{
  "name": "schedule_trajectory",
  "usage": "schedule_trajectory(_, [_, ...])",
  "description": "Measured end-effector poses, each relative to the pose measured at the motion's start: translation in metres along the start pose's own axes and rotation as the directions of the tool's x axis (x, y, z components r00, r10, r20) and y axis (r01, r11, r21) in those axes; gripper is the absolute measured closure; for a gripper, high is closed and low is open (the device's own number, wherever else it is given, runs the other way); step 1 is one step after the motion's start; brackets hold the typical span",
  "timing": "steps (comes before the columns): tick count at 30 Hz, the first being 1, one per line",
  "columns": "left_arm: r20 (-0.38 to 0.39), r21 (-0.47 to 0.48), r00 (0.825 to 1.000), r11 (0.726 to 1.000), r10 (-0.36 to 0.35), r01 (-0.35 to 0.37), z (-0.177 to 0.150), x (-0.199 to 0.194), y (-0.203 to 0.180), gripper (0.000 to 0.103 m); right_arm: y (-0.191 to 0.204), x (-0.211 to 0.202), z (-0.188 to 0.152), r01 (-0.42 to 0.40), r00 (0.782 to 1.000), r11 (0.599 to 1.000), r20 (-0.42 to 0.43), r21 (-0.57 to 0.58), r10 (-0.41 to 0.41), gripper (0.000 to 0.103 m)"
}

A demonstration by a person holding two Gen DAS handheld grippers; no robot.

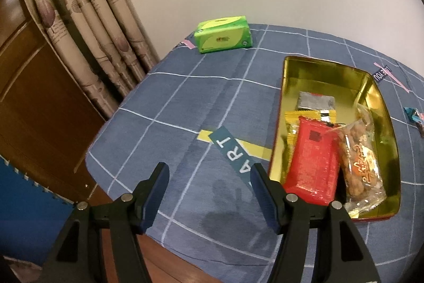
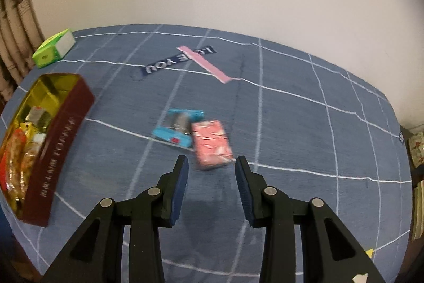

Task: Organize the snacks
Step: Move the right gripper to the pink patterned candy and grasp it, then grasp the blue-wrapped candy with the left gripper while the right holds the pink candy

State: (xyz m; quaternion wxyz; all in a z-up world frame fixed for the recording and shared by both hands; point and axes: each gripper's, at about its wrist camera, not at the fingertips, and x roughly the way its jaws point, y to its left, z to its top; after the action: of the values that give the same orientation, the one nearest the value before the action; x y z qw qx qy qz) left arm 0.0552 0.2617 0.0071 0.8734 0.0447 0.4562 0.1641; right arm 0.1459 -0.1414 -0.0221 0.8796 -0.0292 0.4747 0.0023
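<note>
Right gripper (image 2: pixel 211 163), part-open and empty, is lining up on pink packet (image 2: pixel 212 143) at 12 o'clock, presumably for the tin (image 2: pixel 57 134); left gripper (image 1: pixel 209 171) is idling agape, empty.

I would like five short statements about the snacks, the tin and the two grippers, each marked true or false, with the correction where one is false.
1. The red snack packet lies inside the gold-lined rectangular tin. True.
2. The pink snack packet is already in the tin. False: it lies on the blue checked cloth, outside the tin.
3. The right gripper holds the pink packet. False: its jaws stand apart with nothing between them; the packet lies just beyond them.
4. The light blue snack packet lies beside the pink one on the cloth. True.
5. The left gripper grips the green box. False: its jaws are empty, and the box sits at the far edge.
</note>
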Motion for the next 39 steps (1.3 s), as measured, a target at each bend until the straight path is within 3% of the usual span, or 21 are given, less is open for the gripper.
schedule_trajectory(7, [-0.009,-0.026,1.0,0.999,-0.03,0.03,0.009,-0.01,-0.007,0.038,-0.008,0.022,0.0,-0.075,0.997,0.997,-0.007,-0.003,0.075,0.069])
schedule_trajectory(14, [0.016,0.021,0.999,0.999,-0.039,0.039,0.029,-0.027,-0.037,0.038,-0.006,0.031,0.005,-0.134,0.991,0.991,0.009,-0.017,0.134,0.068])
schedule_trajectory(20, [0.041,0.087,0.995,0.993,-0.088,0.085,0.047,-0.038,-0.079,0.038,-0.009,0.036,0.004,-0.18,0.984,0.983,-0.01,0.022,0.18,0.068])
schedule_trajectory(33, [0.051,0.231,0.977,0.954,-0.207,0.191,0.062,-0.049,-0.167,0.038,-0.01,0.049,0.011,-0.163,0.987,0.985,0.007,0.056,0.163,0.066])
schedule_trajectory(39, [0.035,0.262,0.969,0.938,-0.243,0.226,0.063,-0.048,-0.203,0.038,-0.012,0.05,0.013,-0.166,0.986,0.985,0.019,0.037,0.166,0.073])
